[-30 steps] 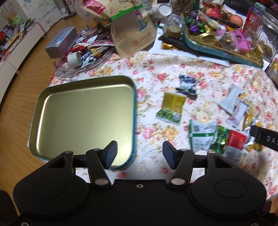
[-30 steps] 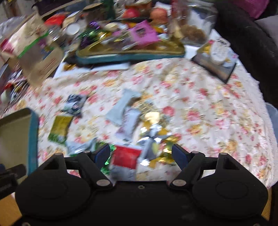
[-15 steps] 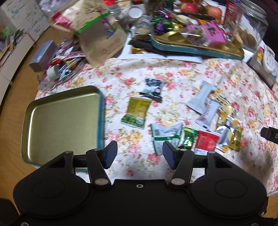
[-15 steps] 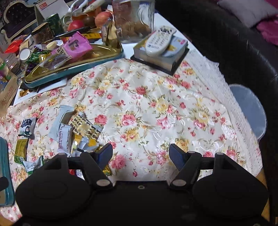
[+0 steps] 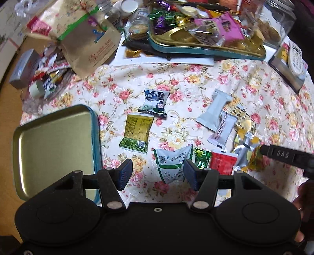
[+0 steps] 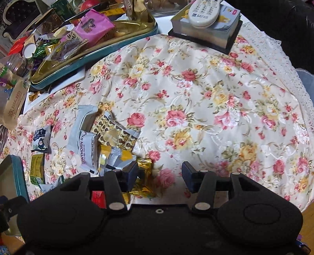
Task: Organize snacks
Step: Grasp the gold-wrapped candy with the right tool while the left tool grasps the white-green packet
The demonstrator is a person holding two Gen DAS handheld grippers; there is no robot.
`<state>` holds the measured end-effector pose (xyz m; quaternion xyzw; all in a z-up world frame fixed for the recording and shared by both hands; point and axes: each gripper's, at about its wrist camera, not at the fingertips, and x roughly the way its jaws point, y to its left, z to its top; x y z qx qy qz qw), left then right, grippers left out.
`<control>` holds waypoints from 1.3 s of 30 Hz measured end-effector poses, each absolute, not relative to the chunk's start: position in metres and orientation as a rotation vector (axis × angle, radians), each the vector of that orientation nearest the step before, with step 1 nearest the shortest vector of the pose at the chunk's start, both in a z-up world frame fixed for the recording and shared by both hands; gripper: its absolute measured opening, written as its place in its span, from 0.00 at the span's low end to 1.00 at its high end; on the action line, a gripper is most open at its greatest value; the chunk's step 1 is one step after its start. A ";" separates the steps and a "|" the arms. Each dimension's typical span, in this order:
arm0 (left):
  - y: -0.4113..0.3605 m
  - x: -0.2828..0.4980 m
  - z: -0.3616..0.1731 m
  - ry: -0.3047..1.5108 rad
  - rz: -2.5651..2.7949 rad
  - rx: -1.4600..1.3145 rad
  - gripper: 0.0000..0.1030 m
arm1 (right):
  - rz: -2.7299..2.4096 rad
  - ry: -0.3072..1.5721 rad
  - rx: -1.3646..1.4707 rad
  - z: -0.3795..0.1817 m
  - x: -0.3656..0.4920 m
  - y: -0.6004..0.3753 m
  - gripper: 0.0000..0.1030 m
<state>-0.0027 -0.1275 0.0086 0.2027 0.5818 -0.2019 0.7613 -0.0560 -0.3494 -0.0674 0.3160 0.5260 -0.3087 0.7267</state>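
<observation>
Several snack packets lie loose on the floral cloth: a blue-and-white packet (image 5: 155, 100), a green-gold packet (image 5: 137, 133), a white-green packet (image 5: 171, 163), a red packet (image 5: 222, 162) and a white hawthorn bar (image 5: 223, 129). An empty gold tin tray (image 5: 53, 145) lies to their left. My left gripper (image 5: 156, 175) is open and empty, hovering over the white-green packet. My right gripper (image 6: 159, 177) is open and empty, above a gold candy wrapper (image 6: 144, 183); the hawthorn bar also shows in the right wrist view (image 6: 89, 151).
A full teal-rimmed snack tray (image 5: 206, 45) and a brown paper bag (image 5: 88, 41) stand at the back. A remote control (image 6: 205, 11) rests on a book at the back right. The cloth's lace edge (image 6: 284, 64) drops off at the right.
The left gripper has moved right, away from the tin tray and over the packets. The right gripper has swung right and lowered towards the gold wrappers. Both stay open.
</observation>
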 end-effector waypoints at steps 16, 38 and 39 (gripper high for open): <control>-0.097 0.025 0.015 1.242 -0.451 0.260 0.52 | -0.631 1.228 0.649 -0.086 -0.035 -0.329 0.33; -0.128 0.002 -0.024 1.327 -0.501 0.347 0.45 | -0.560 1.184 0.793 -0.050 -0.067 -0.346 0.18; -0.130 0.002 -0.026 1.327 -0.495 0.350 0.45 | -0.554 1.179 0.791 -0.047 -0.068 -0.345 0.18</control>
